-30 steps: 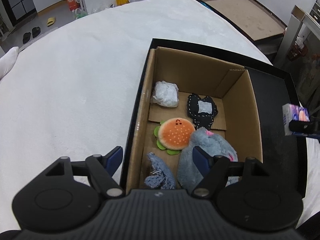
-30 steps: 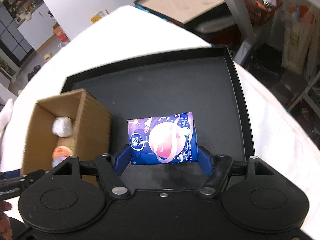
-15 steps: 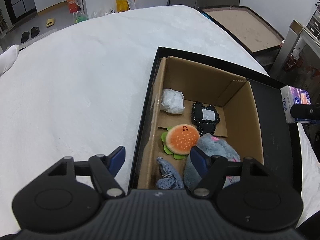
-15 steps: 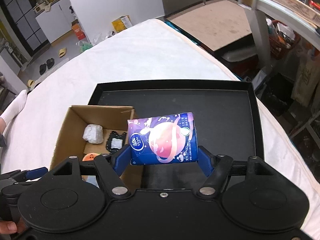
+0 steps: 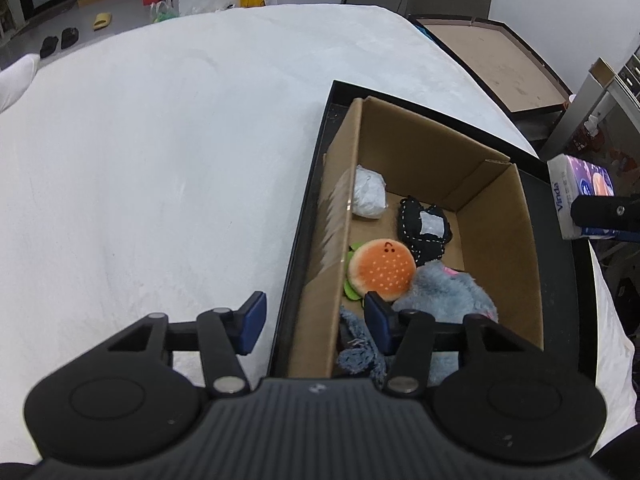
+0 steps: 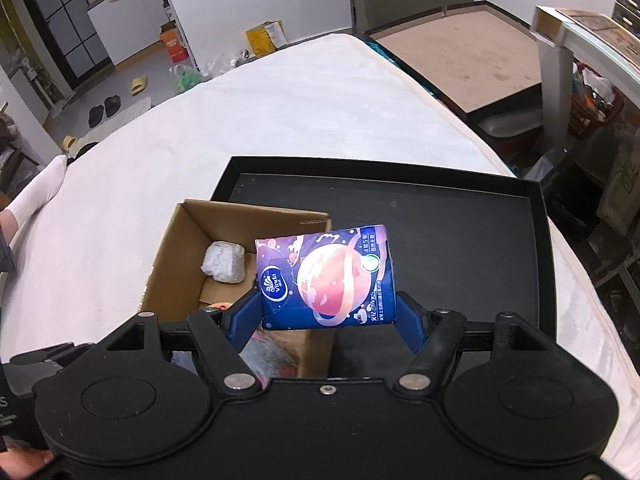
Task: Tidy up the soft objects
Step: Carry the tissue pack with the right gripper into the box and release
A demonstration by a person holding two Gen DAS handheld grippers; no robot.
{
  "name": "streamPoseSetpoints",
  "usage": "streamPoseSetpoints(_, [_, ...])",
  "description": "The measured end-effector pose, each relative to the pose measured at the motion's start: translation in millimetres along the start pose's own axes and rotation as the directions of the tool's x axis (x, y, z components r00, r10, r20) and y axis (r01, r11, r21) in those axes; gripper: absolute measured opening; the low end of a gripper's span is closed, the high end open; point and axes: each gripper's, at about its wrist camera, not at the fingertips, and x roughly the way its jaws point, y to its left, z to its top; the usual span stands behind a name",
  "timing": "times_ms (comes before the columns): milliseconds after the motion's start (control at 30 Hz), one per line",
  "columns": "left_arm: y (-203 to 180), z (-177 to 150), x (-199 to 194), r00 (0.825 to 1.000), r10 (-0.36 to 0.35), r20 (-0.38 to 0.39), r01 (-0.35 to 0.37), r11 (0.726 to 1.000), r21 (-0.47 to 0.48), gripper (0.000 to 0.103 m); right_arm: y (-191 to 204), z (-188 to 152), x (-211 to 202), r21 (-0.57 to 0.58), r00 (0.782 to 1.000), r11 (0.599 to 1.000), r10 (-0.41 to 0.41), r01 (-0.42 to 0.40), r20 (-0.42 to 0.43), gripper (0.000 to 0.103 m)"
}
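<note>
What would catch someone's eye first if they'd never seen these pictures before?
Probably the purple tissue pack, clamped in the right gripper in mid-air over the right edge of the cardboard box. Next, the orange burger toy inside that box, beside a grey plush and a white wad. The box stands in a black tray on a white bed.

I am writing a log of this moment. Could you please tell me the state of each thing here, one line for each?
Tissue pack: held in the air by the right gripper.
Left gripper: open, empty, straddling the box's left wall.
Box: open, standing in the black tray.
Burger toy: lying in the box.
Grey plush: lying in the box.
White bundle: in the box's far left corner.
</note>
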Motion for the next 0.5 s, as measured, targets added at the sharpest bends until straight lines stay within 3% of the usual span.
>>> streamPoseSetpoints(200, [7, -2, 5, 1.000, -0.016, -0.004, 0.016, 1.000, -0.017, 0.047, 19, 5, 2, -0.027, 1.000, 1.000, 0.000, 0.000, -0.004, 0.069])
streamPoseSetpoints(500, [15, -6, 13, 0.998, -0.055, -0.010, 0.055, 0.997, -0.046, 0.029, 43, 6, 14, -0.053, 1.000, 0.999, -0.007, 0.006, -0.021, 0.069])
